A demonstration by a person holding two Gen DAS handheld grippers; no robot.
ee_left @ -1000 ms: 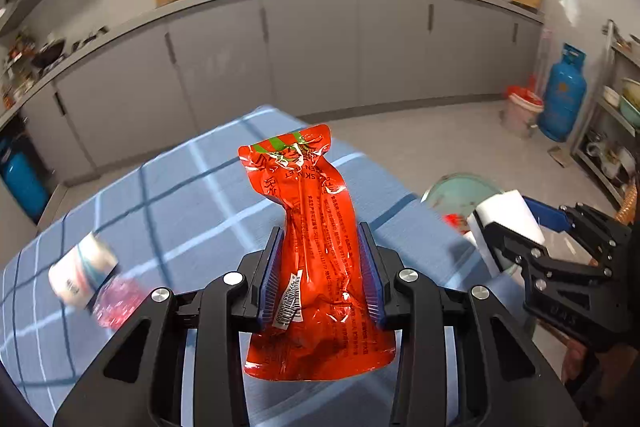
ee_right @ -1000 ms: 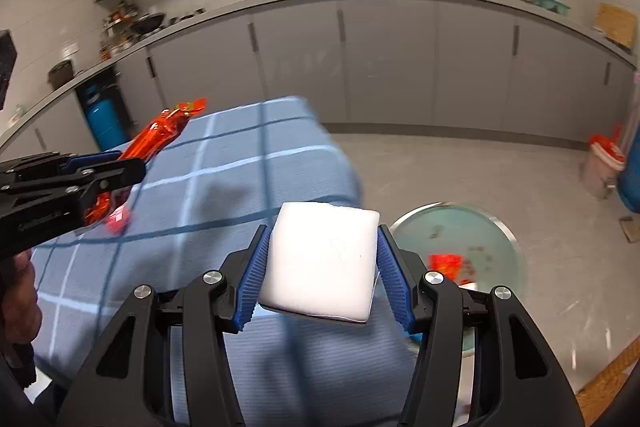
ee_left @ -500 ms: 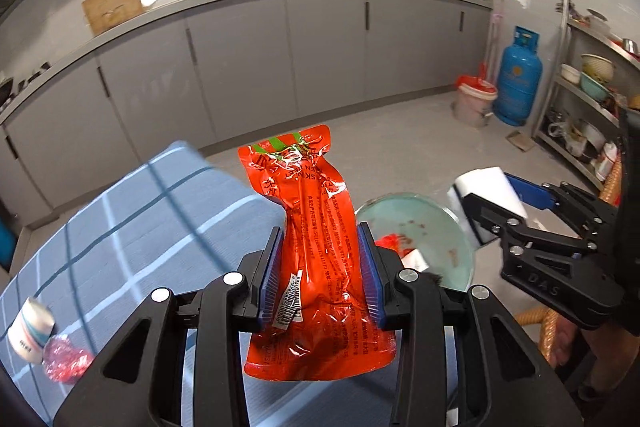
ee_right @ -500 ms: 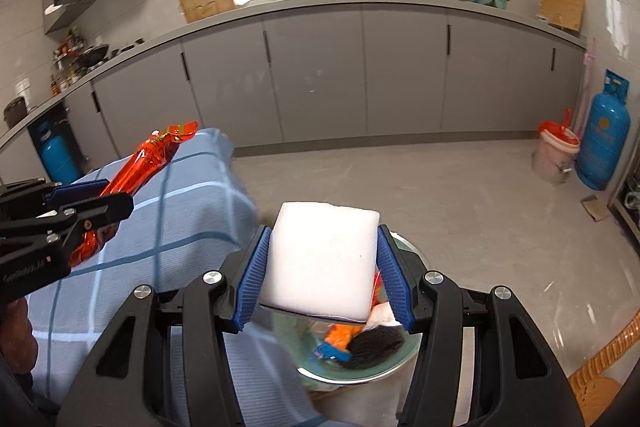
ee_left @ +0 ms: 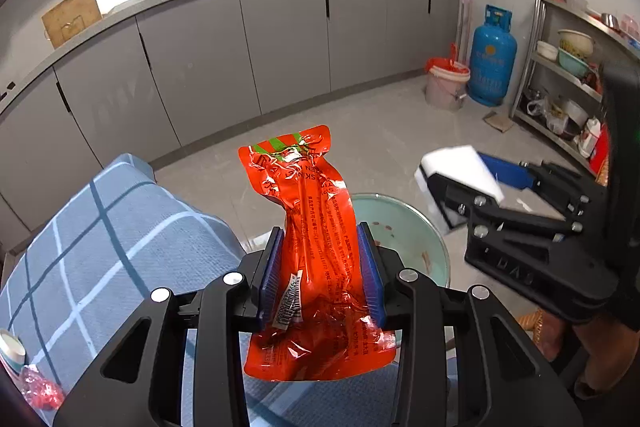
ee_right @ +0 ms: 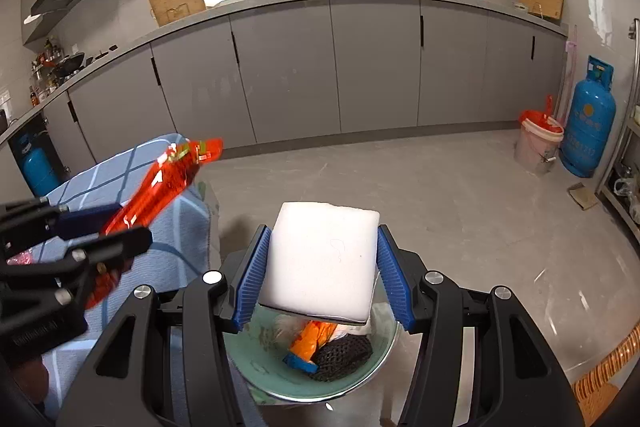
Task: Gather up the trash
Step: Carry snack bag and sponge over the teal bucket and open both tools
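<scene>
Holding my right claw (ee_right: pixel 320 275) clenched on the white foam block (ee_right: pixel 322 261) above the round green trash basin (ee_right: pixel 256 367), my left claw (ee_left: pixel 320 275) grasps the crinkled red plastic wrapper (ee_left: pixel 316 255) beside it, so both can fall inside.

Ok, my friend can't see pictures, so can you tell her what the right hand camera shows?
The right gripper holds a white foam block above a green basin on the floor that already has trash in it. At the left, the left gripper holds an orange-red wrapper by a blue checked tablecloth, with grey kitchen cabinets behind.
</scene>
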